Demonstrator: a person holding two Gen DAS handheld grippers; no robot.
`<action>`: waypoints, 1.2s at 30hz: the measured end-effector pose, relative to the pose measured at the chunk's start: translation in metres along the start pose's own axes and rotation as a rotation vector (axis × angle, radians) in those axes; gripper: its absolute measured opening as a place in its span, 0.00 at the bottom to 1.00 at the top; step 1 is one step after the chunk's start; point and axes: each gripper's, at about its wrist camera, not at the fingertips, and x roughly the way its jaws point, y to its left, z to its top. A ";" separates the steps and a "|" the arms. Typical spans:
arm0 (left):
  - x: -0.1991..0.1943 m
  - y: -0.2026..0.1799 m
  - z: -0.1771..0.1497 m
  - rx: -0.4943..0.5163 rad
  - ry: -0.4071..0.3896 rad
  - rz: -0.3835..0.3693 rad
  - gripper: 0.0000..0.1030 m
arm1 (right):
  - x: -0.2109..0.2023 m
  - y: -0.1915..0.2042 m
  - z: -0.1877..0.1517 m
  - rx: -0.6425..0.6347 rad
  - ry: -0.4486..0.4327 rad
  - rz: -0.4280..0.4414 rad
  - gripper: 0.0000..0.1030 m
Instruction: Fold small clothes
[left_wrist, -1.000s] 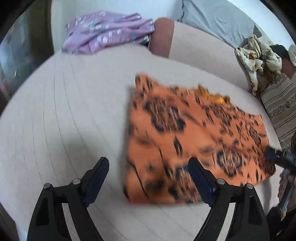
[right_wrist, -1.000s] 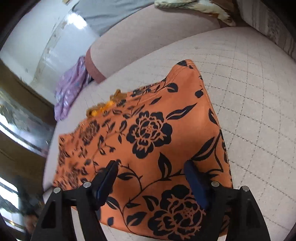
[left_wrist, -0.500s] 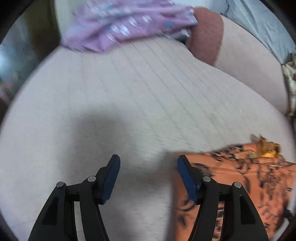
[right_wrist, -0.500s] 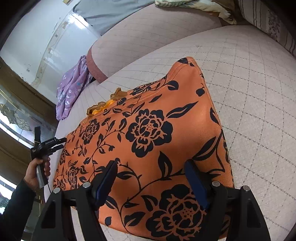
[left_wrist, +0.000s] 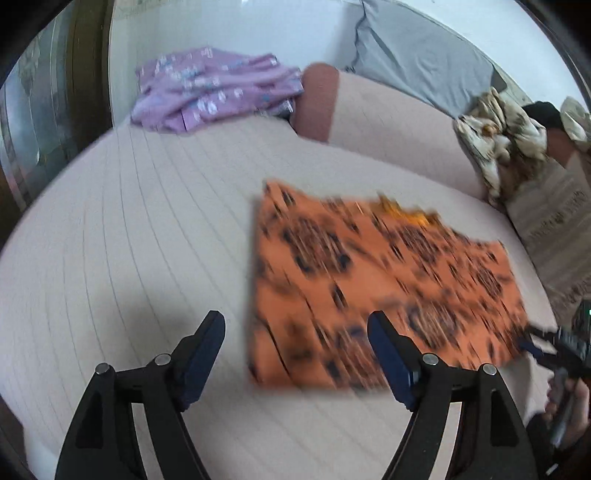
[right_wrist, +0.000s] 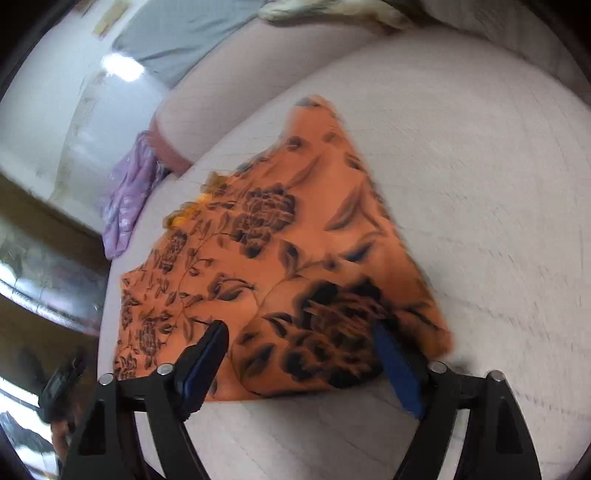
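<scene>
An orange cloth garment with a black flower print (left_wrist: 384, 288) lies spread flat on the pale pink quilted sofa seat (left_wrist: 147, 240), roughly at the middle of the seat; both views are blurred, so its fine folds cannot be told. A small bright yellow-orange bunch (right_wrist: 188, 214) shows at the garment's far edge.

The left gripper (left_wrist: 295, 350) hangs above the seat at the garment's near left corner, its dark blue-padded fingers (left_wrist: 388, 354) spread wide with nothing between them. The right gripper (right_wrist: 301, 365) is over the garment's near edge on the opposite side, its fingers (right_wrist: 201, 358) also spread wide, the cloth lying under the gap; whether they touch it cannot be told.

Beyond the garment, a crumpled lilac printed cloth (left_wrist: 214, 92) sits at the seat's far end beside the sofa's reddish-brown armrest (left_wrist: 317, 103). A cream-and-brown patterned bundle (left_wrist: 498, 136) lies on the backrest side, near a grey cushion (left_wrist: 424, 62).
</scene>
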 end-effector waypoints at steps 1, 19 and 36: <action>-0.004 -0.001 -0.009 -0.006 0.004 -0.009 0.78 | -0.013 -0.002 -0.003 0.033 -0.032 0.009 0.77; -0.074 -0.033 -0.069 -0.010 -0.059 0.048 0.78 | -0.052 0.001 -0.076 -0.022 -0.157 0.027 0.82; -0.050 -0.025 -0.087 -0.047 -0.009 0.044 0.78 | -0.057 0.028 -0.083 -0.064 -0.124 0.002 0.82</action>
